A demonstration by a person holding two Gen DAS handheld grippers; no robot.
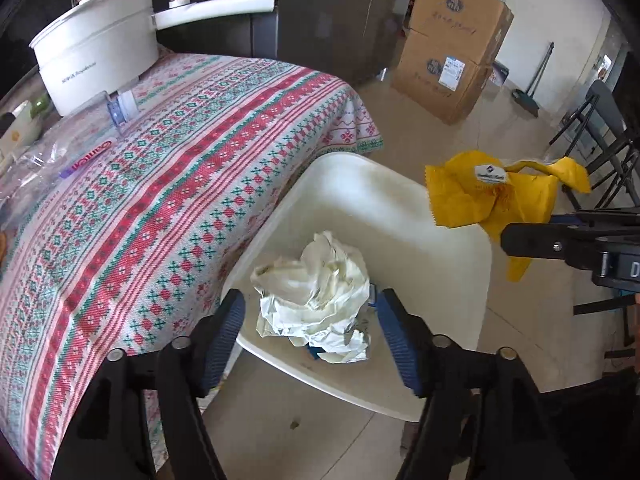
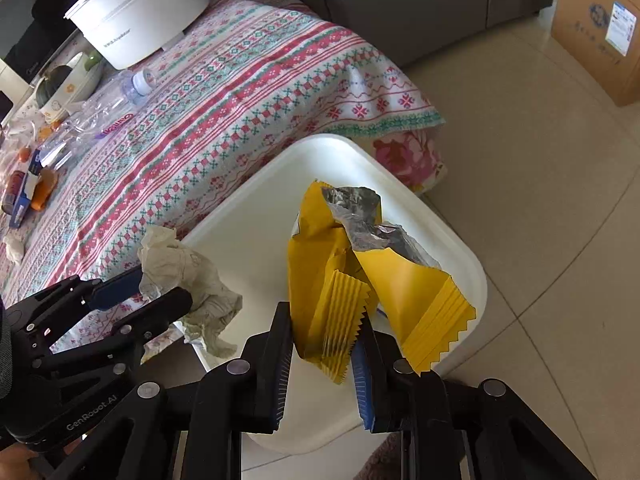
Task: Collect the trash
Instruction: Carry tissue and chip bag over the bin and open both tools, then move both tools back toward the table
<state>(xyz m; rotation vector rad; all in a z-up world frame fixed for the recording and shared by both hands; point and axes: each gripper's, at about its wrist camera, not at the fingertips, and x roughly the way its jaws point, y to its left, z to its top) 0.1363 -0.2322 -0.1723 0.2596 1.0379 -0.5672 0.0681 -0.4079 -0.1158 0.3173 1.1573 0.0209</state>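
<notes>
A white trash bin (image 1: 416, 216) stands on the floor beside the table; it also shows in the right wrist view (image 2: 248, 216). My left gripper (image 1: 312, 316) is above the bin with its fingers wide apart, and a crumpled white tissue (image 1: 316, 296) sits between them, touching neither pad that I can see. The tissue (image 2: 184, 276) hangs at that gripper's tips in the right wrist view. My right gripper (image 2: 326, 336) is shut on a torn yellow snack wrapper (image 2: 340, 264) over the bin. The wrapper (image 1: 500, 196) shows at the bin's right edge.
A table with a patterned cloth (image 1: 160, 184) lies left of the bin, with a white pot (image 1: 96, 52), a plastic bottle (image 2: 132, 86) and small litter (image 2: 32, 184) on it. Cardboard boxes (image 1: 452, 48) and a folding chair (image 1: 600, 136) stand on the tiled floor.
</notes>
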